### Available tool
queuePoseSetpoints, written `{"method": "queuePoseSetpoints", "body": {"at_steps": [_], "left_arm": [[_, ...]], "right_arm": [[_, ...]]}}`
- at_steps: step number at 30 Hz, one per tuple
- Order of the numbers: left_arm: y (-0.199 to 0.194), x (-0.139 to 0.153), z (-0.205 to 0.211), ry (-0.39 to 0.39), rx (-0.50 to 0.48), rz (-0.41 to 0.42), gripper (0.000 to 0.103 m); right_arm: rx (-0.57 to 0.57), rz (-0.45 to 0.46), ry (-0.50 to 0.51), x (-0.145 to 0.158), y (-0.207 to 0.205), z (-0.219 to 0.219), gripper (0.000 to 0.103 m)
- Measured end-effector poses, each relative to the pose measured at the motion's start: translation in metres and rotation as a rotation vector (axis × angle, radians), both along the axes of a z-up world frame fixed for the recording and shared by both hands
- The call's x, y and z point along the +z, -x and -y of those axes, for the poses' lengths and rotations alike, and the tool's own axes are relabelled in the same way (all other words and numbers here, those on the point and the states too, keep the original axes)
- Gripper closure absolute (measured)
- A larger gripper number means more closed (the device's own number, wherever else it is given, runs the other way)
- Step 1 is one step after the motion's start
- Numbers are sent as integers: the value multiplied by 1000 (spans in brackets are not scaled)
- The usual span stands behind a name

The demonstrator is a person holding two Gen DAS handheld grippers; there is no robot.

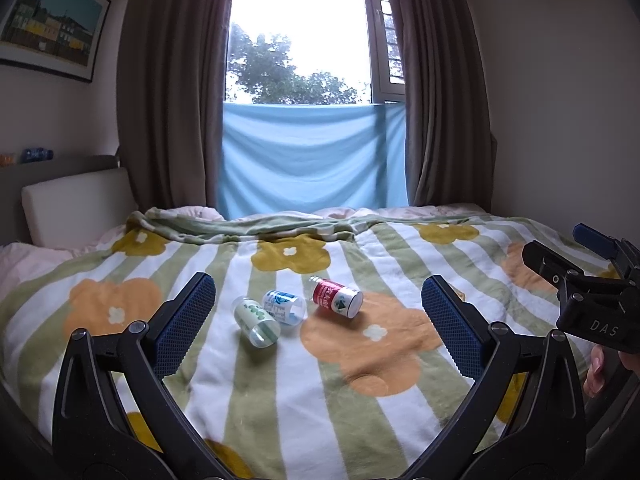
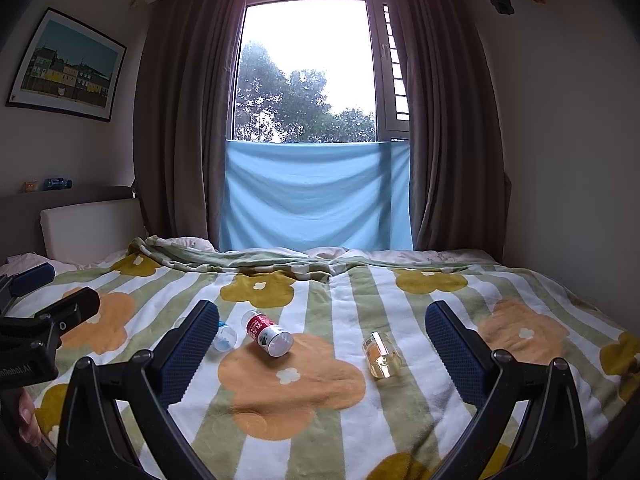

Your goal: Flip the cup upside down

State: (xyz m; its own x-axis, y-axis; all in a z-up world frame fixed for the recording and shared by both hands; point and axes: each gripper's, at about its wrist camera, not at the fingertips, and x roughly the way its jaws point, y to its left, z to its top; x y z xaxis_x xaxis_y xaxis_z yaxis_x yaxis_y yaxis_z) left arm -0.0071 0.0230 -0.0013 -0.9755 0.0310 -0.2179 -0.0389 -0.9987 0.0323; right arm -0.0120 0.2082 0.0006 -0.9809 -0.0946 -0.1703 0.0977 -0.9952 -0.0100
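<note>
Several small glass cups lie on their sides on the flowered blanket [image 1: 280, 392]. A green-print cup [image 1: 258, 322], a blue-print cup [image 1: 285, 306] and a red-print cup [image 1: 337, 298] lie ahead of my open, empty left gripper [image 1: 318, 316]. In the right wrist view the red cup [image 2: 269, 333] and a yellow-print cup [image 2: 382, 355] lie ahead of my open, empty right gripper [image 2: 322, 344]; the blue cup [image 2: 225, 335] is partly hidden behind its left finger. The right gripper also shows at the right edge of the left wrist view [image 1: 592, 280].
The bed's white headboard [image 1: 76, 204] is at the left, with folded bedding [image 1: 240, 228] along the far side. Brown curtains [image 1: 168, 100] and a blue cloth [image 1: 312, 160] cover the window wall behind. The left gripper's body shows in the right wrist view [image 2: 36, 332].
</note>
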Motion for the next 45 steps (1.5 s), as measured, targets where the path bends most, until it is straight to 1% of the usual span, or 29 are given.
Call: {"method": "queuePoseSetpoints", "body": {"at_steps": [16,20,23,26,28,30,34,37,39,43,45], "left_arm": [[4,-8,0,-9,-3,19,0],[9,-11,1,-8,4,40,0],[23,-16,10,-29,7,84,0],[49,-22,28,-61,10,154,0],[76,-25,41,-54,26,209,0],[106,-28,54,-38,40,262,0],[177,-42,83,-28,51,408,0],[235,-61,101,-40,37,559,0],[269,-78,111,-47,54,646,0],[319,-111,121,-34,96,763,0],[336,-128,124,-52,99,824,0]], "right_arm": [[4,10,3,-5,4,-2,0],[12,17,5,-9,6,-5,0],[20,25,-1,-14,9,-5,0],[31,39,-4,-21,11,-5,0],[47,52,-1,-28,13,-4,0],[63,68,0,-35,16,-3,0],[89,97,-13,-49,24,-1,0],[98,123,-11,-60,34,-1,0],[104,146,0,-67,42,-1,0],[97,162,12,-86,55,-2,0],[118,202,1,-101,67,3,0]]}}
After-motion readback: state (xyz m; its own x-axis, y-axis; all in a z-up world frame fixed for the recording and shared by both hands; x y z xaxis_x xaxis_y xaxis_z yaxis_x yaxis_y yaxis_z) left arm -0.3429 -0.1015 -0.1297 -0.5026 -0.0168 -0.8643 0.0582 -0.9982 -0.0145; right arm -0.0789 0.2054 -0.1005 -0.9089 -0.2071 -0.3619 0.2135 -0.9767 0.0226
